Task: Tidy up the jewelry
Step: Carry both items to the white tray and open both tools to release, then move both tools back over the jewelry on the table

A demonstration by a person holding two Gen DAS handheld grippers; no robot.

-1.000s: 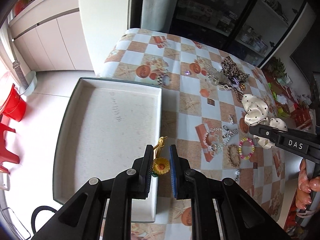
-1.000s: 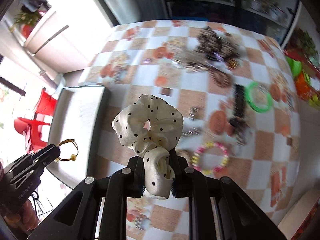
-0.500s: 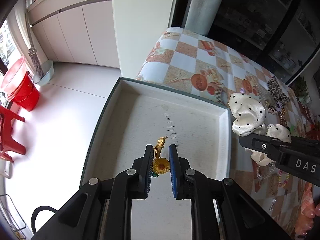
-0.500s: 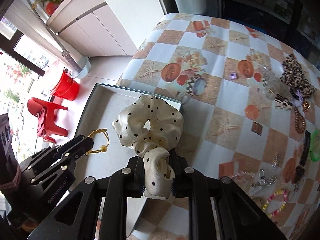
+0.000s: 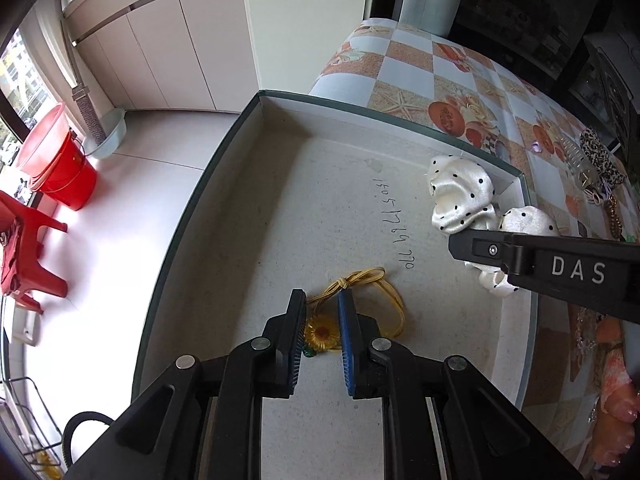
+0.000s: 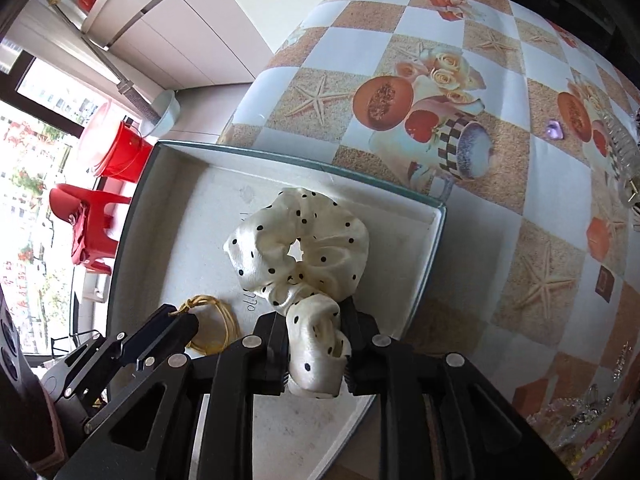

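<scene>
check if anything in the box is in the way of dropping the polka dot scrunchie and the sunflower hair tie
Nothing visible blocks either. The scrunchie in the right gripper and the sunflower hair tie in the left gripper both hang over bare floor of the box, apart from each other, with nothing else in it.

- Daylight floods in from the window (image 6: 36, 128) at far left, blowing out the view outside and washing the pale floor (image 5: 104, 216) to near-white.
- The box (image 5: 224, 184) interior is evenly lit; soft shadow gathers under its far wall and beneath the left gripper (image 5: 322, 312).
- A satin sheen glints on the white dotted scrunchie (image 6: 304, 240), held sharp in both views.
- The far right background falls into deep shadow, detail lost.
- Fisheye bending curves the tablecloth (image 6: 480, 80) checks and the box rim; dark vignetting rings the corners.
- Slight softness smears the red chair (image 6: 92, 220) and the frame edges.
</scene>
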